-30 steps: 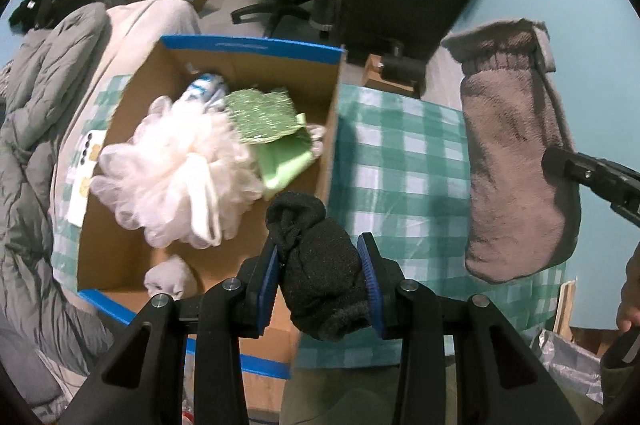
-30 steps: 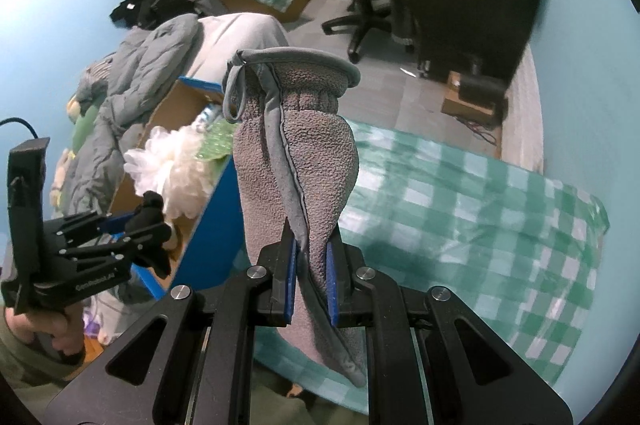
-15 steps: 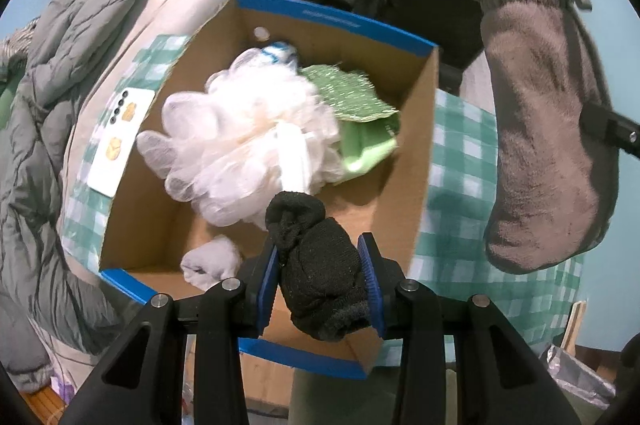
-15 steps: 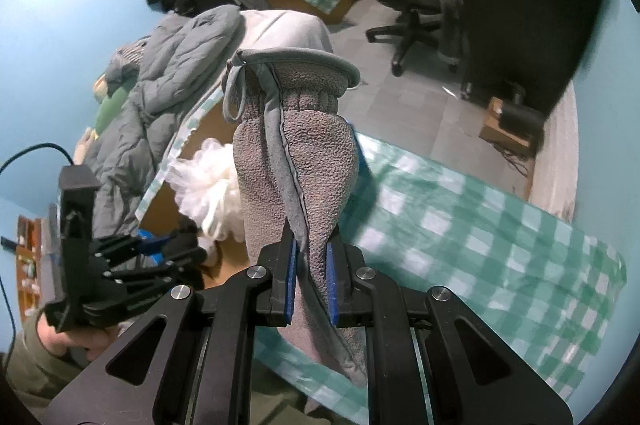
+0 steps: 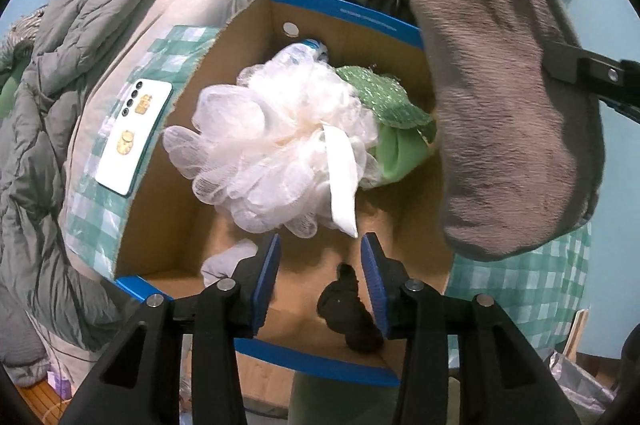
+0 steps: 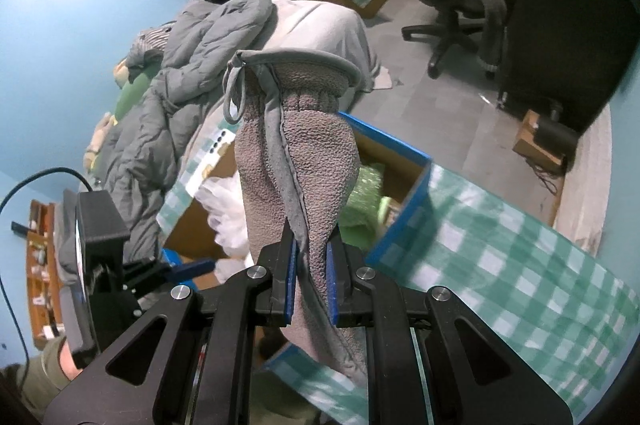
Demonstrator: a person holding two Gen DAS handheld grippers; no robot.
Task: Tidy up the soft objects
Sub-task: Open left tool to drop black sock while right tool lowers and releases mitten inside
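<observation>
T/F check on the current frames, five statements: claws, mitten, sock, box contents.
1. The left claw is open. True.
2. The black sock is pinched in the left claw. False: it lies loose in the cardboard box, between the spread fingers.
3. The right claw is shut on the gray mitten. True.
4. The white bath pouf sits on the checkered tablecloth. False: it is inside the box.
5. A phone lies inside the box. False: it lies outside, beside the box's left wall.
</observation>
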